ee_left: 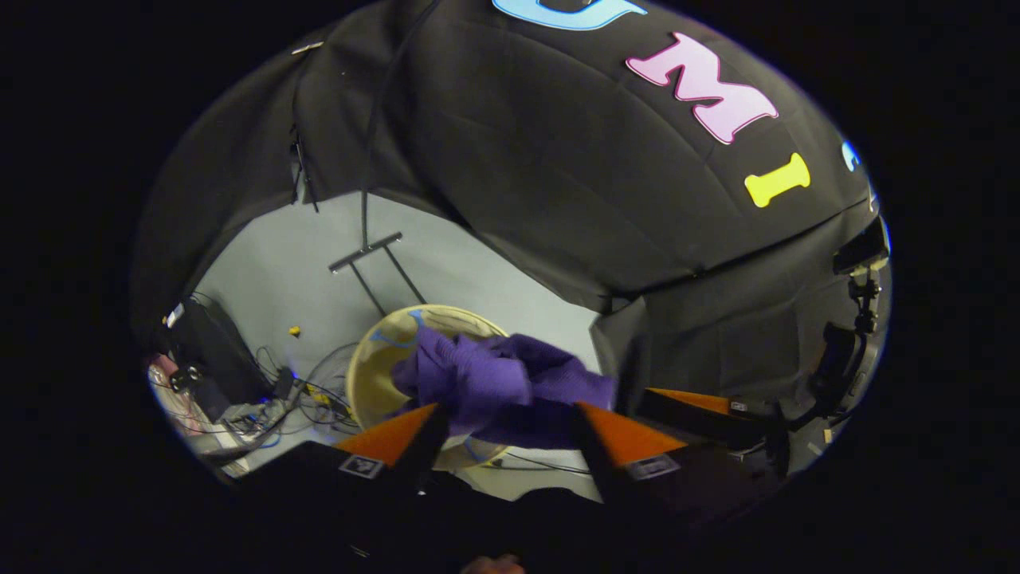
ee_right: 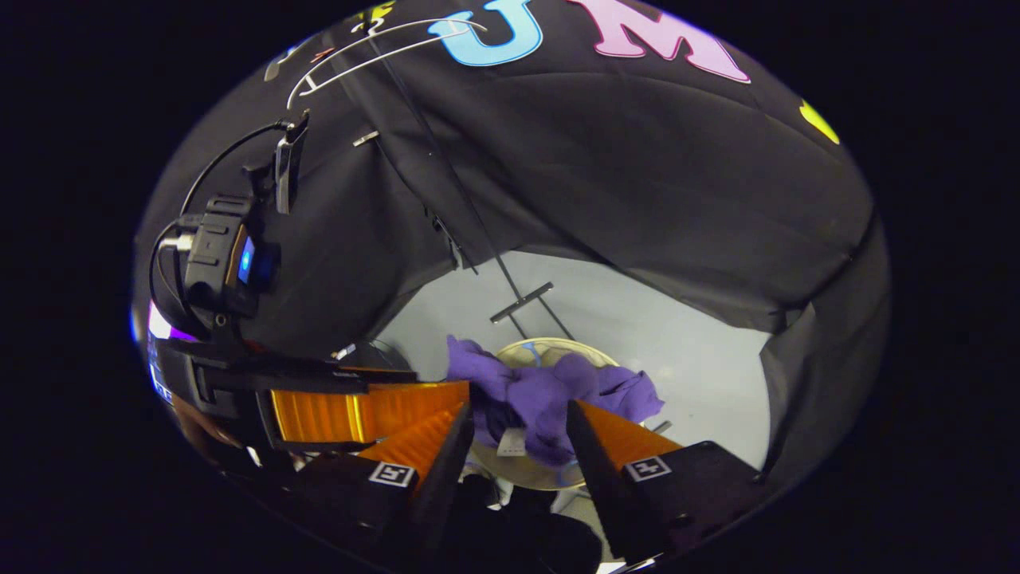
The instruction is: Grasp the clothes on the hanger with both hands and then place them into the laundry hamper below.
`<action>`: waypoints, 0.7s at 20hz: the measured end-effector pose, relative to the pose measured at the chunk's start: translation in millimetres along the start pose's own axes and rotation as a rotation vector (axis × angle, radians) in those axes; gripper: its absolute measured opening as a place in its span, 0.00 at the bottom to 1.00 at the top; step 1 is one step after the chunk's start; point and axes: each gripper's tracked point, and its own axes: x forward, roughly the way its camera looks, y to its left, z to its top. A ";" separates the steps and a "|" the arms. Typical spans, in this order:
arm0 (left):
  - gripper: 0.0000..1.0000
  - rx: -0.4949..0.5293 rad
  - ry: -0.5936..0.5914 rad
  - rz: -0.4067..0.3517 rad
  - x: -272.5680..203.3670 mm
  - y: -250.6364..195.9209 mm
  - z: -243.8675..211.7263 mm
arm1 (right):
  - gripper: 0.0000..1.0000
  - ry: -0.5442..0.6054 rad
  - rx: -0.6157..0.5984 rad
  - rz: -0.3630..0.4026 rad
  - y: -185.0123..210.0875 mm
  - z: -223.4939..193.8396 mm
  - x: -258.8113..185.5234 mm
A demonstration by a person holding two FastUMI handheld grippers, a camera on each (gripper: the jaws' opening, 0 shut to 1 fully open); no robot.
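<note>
I see my left tool (ee_left: 506, 414) and right tool (ee_right: 518, 414) both spread wide, gripping nothing; the purple clothes (ee_left: 498, 379) drape over the hamper (ee_left: 374, 375) rim below.

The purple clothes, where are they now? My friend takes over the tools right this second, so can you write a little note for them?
Left tool: fingers apart, with the purple clothes bunched between them; whether both fingers press on the cloth is unclear.
Right tool: the same, fingers apart around the purple clothes, grip unclear. The left tool sits close beside it.
Laundry hamper: round, pale, on the floor right below the bundle.
Hanger: white wire, bare, up against the booth wall.
Done: clothes are off the hanger and are above the hamper.
Left: lower them in, let go with both tools.
</note>
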 end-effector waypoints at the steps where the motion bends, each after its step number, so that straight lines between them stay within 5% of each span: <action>1: 0.99 0.009 -0.002 0.017 -15.1 6.7 5.3 | 0.83 0.008 -0.018 -0.021 -8.0 -4.6 6.8; 2: 0.96 0.011 -0.006 0.022 -19.0 9.7 8.9 | 1.00 0.015 -0.022 -0.023 -10.7 -5.6 4.4; 9: 0.95 -0.048 -0.053 -0.097 -41.7 -15.8 19.4 | 0.99 -0.024 0.013 -0.012 -11.4 1.0 -11.4; 14: 0.96 0.045 -0.175 -0.167 -72.3 -36.7 42.7 | 0.99 -0.168 0.004 0.027 11.4 42.0 -35.9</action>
